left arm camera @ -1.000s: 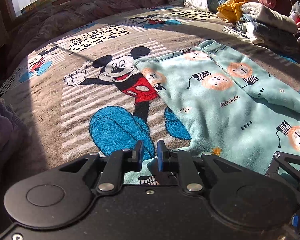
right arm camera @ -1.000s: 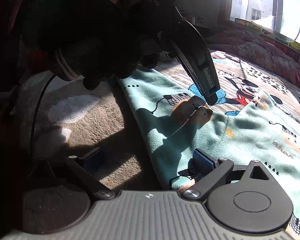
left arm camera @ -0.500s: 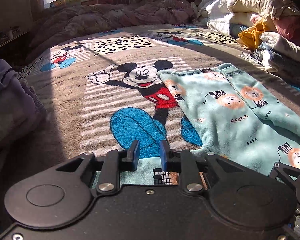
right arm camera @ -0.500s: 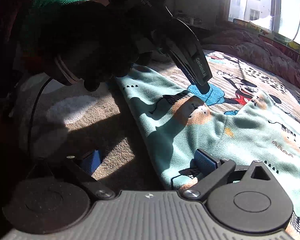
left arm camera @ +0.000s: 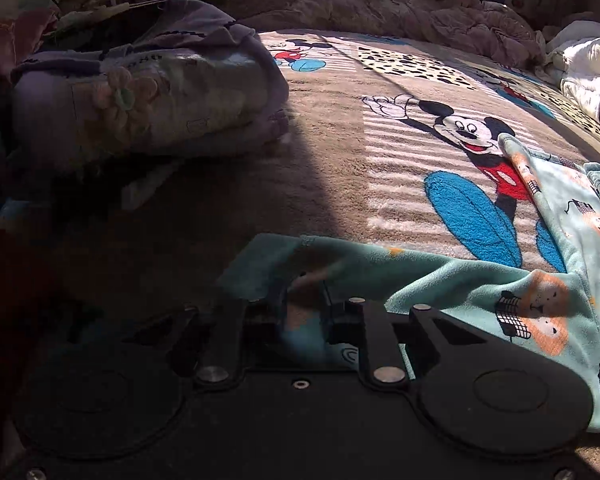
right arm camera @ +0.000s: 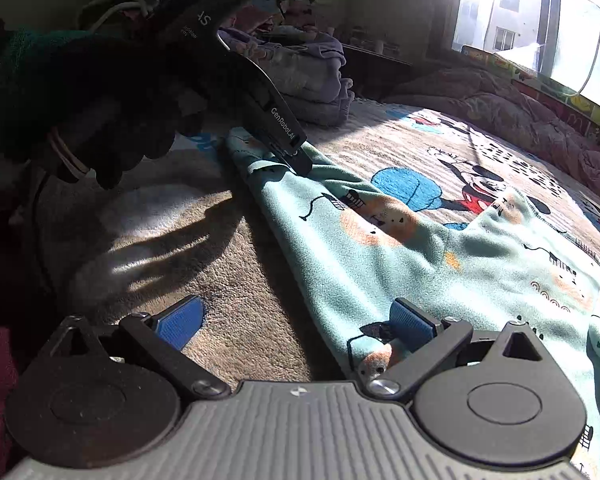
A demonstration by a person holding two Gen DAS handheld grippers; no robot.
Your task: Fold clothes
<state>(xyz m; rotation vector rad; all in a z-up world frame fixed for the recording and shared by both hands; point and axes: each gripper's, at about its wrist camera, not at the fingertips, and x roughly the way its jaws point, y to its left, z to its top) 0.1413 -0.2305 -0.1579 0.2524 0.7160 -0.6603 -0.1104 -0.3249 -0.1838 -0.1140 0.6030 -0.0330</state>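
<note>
**Left jaws pinching the garment's corner, right jaws spread over its near edge**

You are working on a mint fleece garment (right arm camera: pixel 380 248) printed with orange lions; it is lying spread across the Mickey Mouse blanket (left arm camera: pixel 380 168) on the bed, running from the near middle out toward the right in both wrist views. Your left gripper (left arm camera: pixel 302 316) is clamping a near corner of that garment; the cloth is bunching between its two fingers and rising out of the jaws, then trailing rightward over the blanket; from the right wrist view the same left gripper (right arm camera: pixel 296 156) is reaching down from the upper left, held in your dark-gloved left hand (right arm camera: pixel 100 120), with its tip biting the garment's far left corner. Your right gripper (right arm camera: pixel 296 324) is standing wide apart; its left blue pad (right arm camera: pixel 178 326) is resting over bare blanket, while its right pad (right arm camera: pixel 412 324) is sitting on the garment's near edge; the edge of the cloth is running between the two pads, not yet pinched. A folded lavender pile (left arm camera: pixel 148 92) is sitting on the far left of the bed, well apart from the garment.
</note>
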